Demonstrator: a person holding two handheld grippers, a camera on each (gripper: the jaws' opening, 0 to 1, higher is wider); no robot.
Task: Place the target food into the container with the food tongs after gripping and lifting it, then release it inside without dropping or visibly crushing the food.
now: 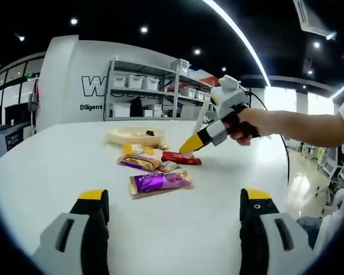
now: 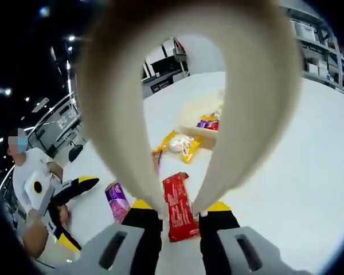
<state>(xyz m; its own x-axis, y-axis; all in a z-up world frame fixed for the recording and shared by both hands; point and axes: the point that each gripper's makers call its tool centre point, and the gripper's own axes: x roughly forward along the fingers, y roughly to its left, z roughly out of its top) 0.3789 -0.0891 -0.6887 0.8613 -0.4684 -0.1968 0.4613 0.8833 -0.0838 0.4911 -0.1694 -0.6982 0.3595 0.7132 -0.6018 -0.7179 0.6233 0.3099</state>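
The white surface [image 1: 40,172] is the largest item and carries everything in front of both my tools. Far beyond my left tool [image 1: 175,209] a shallow pale container [image 1: 132,136] sits on it, already holding some wrapped items. In the right gripper view the same container [image 2: 198,114] lies ahead of the tongs' tips.

My right tool [image 2: 179,213] is closed on the cream food tongs [image 2: 189,57], whose two arms arch up from between its jaws and curve down again toward the surface. In the left gripper view that right tool [image 1: 190,145] comes in from the right, held by my hand [image 1: 247,125], tips just above the packets.

My left tool stands open, jaws well apart, holding nothing; the purple packet [image 1: 159,182] lies just ahead, between the jaws' lines.

The red packet [image 2: 179,206] lies flat on the surface directly between the tong tips; I cannot tell whether they touch it. Past it lies a yellow packet [image 2: 180,144], and to the left of my right tool the purple packet [image 2: 117,200]. A gold-brown packet [image 1: 140,162] lies beyond the purple one.
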